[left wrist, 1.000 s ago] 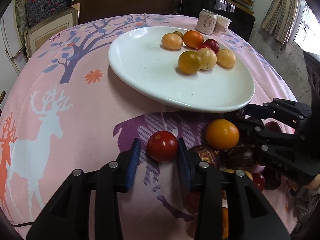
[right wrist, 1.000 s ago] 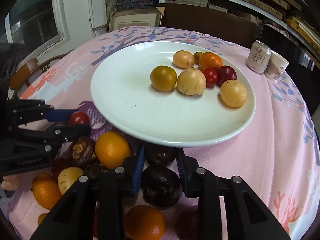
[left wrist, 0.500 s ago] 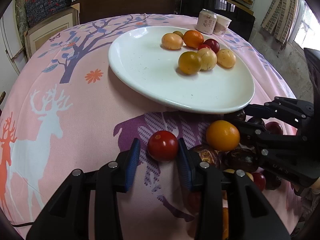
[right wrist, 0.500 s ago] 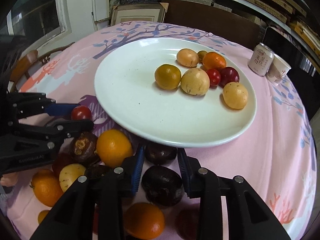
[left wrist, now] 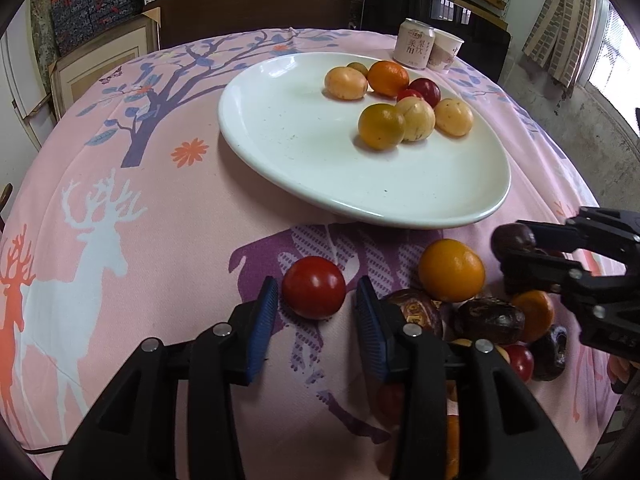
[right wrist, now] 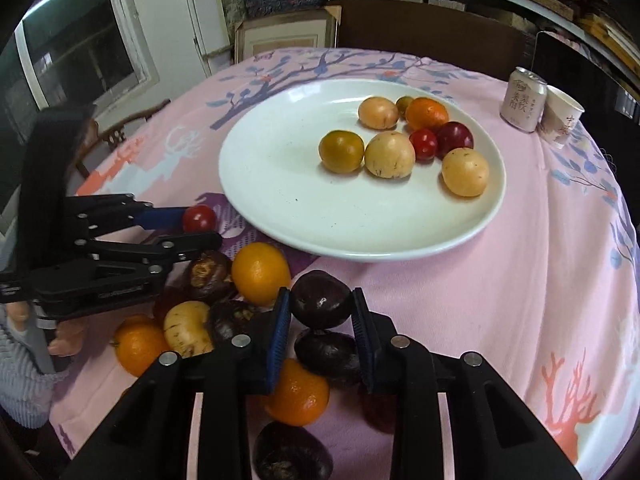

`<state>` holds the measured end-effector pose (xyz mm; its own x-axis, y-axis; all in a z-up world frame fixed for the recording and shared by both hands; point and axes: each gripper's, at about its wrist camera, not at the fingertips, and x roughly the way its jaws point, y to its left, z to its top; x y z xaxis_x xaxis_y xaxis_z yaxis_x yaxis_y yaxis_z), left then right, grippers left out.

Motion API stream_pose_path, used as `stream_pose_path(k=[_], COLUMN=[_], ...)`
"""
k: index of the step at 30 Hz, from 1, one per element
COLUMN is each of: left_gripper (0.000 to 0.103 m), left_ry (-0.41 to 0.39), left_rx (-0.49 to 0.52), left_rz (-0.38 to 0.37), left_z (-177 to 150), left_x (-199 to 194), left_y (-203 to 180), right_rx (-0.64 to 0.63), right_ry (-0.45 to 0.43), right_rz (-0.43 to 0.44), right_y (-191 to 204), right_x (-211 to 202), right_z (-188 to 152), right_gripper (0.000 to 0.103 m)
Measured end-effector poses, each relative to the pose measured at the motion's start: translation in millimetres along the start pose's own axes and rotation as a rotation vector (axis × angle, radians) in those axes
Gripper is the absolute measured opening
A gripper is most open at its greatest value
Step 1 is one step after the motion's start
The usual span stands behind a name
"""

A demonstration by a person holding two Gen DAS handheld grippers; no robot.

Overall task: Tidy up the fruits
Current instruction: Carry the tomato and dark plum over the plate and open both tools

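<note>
A white plate (left wrist: pixel 288 148) (right wrist: pixel 280 184) holds several yellow, orange and red fruits. A pile of loose fruit lies on the cloth in front of it. My left gripper (left wrist: pixel 316 304) (right wrist: pixel 192 226) is open around a red tomato (left wrist: pixel 314 293) (right wrist: pixel 199 218) that rests on the cloth. My right gripper (right wrist: pixel 320 316) (left wrist: pixel 516 248) is shut on a dark purple fruit (right wrist: pixel 321 298) (left wrist: pixel 513 239) and holds it just above the pile, near the plate's front rim.
An orange (left wrist: pixel 451 270) (right wrist: pixel 261 273), brown wrinkled fruits (left wrist: pixel 490 320), a yellow fruit (right wrist: pixel 187 327) and more oranges (right wrist: pixel 298 396) crowd the near cloth. A can (left wrist: pixel 414 43) and a paper cup (left wrist: pixel 445 54) stand behind the plate. A pink printed tablecloth (left wrist: pixel 120 200) covers the round table.
My right gripper has closed on the dark purple fruit and lifted it off the pile, rising toward the plate. My left gripper stays open around the tomato.
</note>
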<state>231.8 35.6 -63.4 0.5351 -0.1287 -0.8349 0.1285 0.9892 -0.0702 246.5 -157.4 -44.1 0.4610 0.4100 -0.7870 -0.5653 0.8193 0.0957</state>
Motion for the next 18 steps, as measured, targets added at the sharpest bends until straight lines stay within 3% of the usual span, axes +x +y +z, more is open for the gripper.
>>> stream_pose_path(k=[9,14,18], left_gripper=[0.030,0.029,0.029], left_ry=[-0.017,-0.034,-0.091], left_rx=[-0.004,0.000,0.004], left_rz=[-0.002,0.018,0.025], left_z=[1,-1,-2], left_x=[0,-6,-23], left_y=[2,0,-3], right_rx=[0.181,0.220,0.235], right_ry=[-0.197,-0.228,-0.259], right_rz=[0.068,0.066,0.062], right_y=[-27,-38,-44], right_x=[-17,-19,-26], right_z=[-21,-27,-29], right_gripper=[0.031,0.031,0.031])
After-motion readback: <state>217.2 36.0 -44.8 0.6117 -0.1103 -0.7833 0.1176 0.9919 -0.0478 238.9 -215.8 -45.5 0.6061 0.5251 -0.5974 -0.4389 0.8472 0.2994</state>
